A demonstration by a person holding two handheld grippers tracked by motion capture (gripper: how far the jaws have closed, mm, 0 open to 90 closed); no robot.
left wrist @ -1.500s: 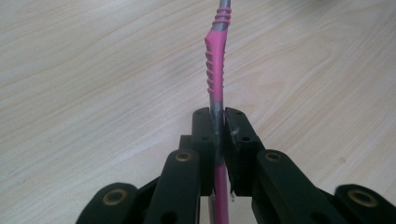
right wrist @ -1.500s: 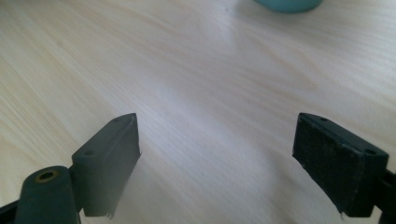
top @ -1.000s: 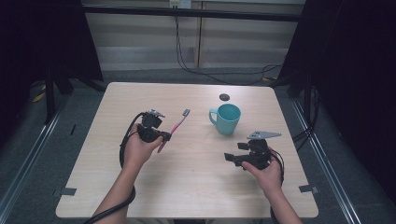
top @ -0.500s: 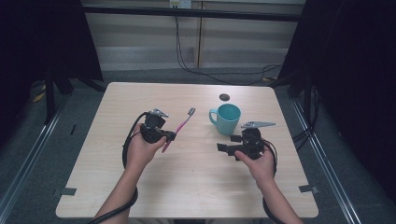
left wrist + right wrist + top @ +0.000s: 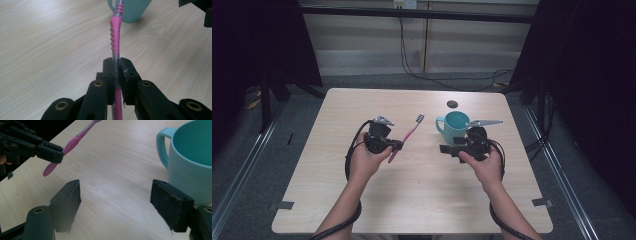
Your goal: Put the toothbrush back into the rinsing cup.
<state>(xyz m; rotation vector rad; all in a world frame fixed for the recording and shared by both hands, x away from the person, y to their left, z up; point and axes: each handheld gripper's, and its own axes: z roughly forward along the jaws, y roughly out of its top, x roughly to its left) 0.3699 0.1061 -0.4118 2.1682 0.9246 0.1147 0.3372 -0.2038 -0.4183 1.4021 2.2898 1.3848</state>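
We hold the pink toothbrush in our left gripper, whose jaws are clamped on the lower part of its handle. In the left gripper view the handle rises straight out from between the two pads, ribbed grip above the jaws, with the tail end passing down between them. From the high view the brush is off the table, slanting up and to the far right, bristle head toward the teal mug but well short of it.

Our right gripper sits just near of the mug, on its right side. Its jaws stand wide apart with only bare tabletop between them, though they have just been closing a little. In the right gripper view the mug stands just beyond the right-hand pad; we cannot tell whether the pad touches its wall. The mug's handle points left, toward the toothbrush, which hangs in the left gripper at the far left of that view.

A small dark disc lies on the table beyond the mug, near the far edge.
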